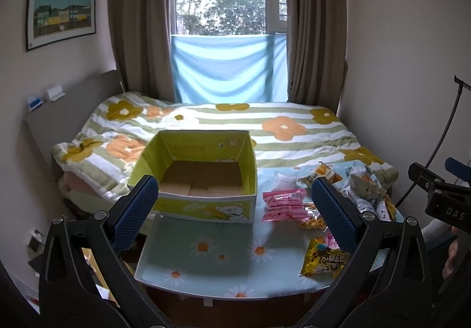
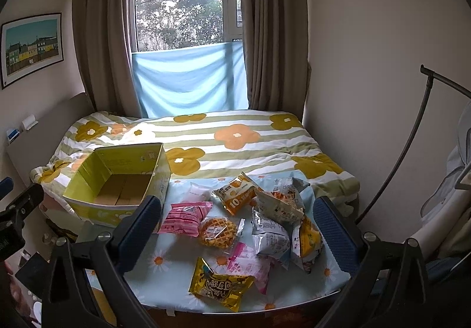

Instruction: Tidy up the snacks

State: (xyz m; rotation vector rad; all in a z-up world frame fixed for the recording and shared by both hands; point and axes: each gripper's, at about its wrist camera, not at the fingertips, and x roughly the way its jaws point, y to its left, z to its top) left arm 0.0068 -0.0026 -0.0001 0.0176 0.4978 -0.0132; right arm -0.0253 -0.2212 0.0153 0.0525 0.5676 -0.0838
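An open green cardboard box (image 1: pixel 203 204) (image 2: pixel 97 214) stands empty on the left of a table with a daisy cloth (image 1: pixel 212 254) (image 2: pixel 164 269). Several snack packets lie to its right: a pink packet (image 1: pixel 282 205) (image 2: pixel 185 217), a waffle (image 2: pixel 217 232), a yellow packet (image 1: pixel 323 261) (image 2: pixel 220 288), an orange packet (image 2: pixel 238 195) and silver packets (image 2: pixel 270 235). My left gripper (image 1: pixel 235 210) is open and empty above the table's front. My right gripper (image 2: pixel 238 228) is open and empty above the snacks.
Behind the table is a bed with a flower-striped cover (image 1: pixel 265 127) (image 2: pixel 235 136), a grey headboard (image 1: pixel 59 122) at left, curtains and a window. A dark stand (image 2: pixel 412 133) and clothes are at right. The right gripper's body shows in the left wrist view (image 1: pixel 441 195).
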